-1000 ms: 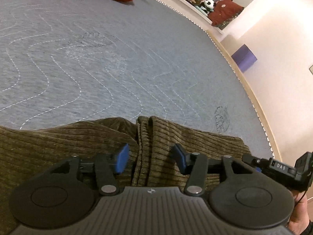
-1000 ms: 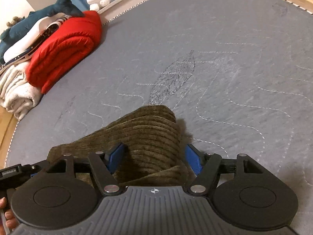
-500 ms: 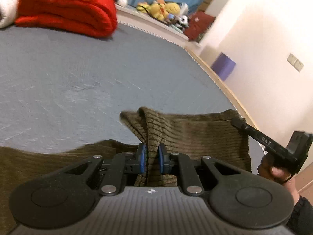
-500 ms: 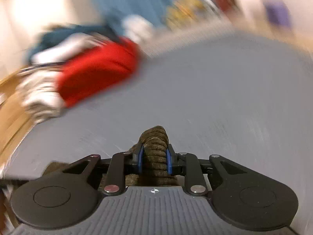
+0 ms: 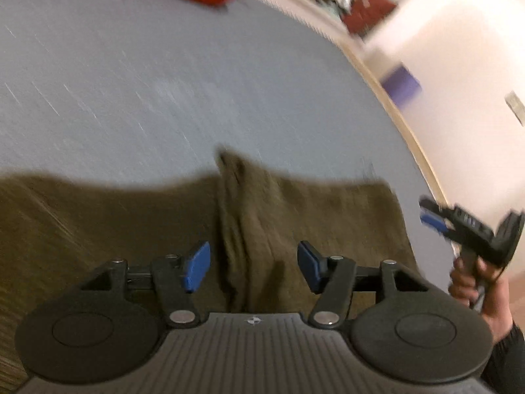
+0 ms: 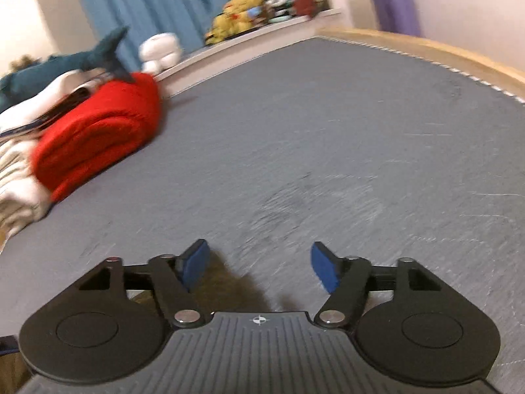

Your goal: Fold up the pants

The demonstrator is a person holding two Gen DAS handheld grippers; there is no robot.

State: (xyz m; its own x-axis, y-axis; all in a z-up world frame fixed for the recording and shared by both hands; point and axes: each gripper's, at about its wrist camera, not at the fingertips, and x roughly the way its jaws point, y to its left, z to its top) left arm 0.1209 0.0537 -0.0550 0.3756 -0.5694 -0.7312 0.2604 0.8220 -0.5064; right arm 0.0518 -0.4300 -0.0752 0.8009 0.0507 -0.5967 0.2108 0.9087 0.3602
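Observation:
Olive-brown corduroy pants (image 5: 131, 223) lie flat across the near part of the grey mattress (image 5: 197, 82), with a raised ridge of cloth running toward me in the middle. My left gripper (image 5: 251, 267) is open just above that ridge, holding nothing. My right gripper (image 6: 259, 269) is open and empty; only a small dark edge of the pants (image 6: 229, 282) shows beneath it. In the left wrist view the right gripper (image 5: 433, 216) is at the pants' right edge, held by a hand.
A folded red blanket (image 6: 98, 138) and white towels (image 6: 16, 184) lie at the mattress's far left. Plush toys (image 6: 236, 16) sit on a ledge beyond. A wooden bed frame (image 6: 426, 49) and a purple box (image 5: 402, 82) are on the right.
Both grippers were shut on folds of the pants half a second ago; both have opened and let go, and the cloth now lies flat. The view is motion-blurred.

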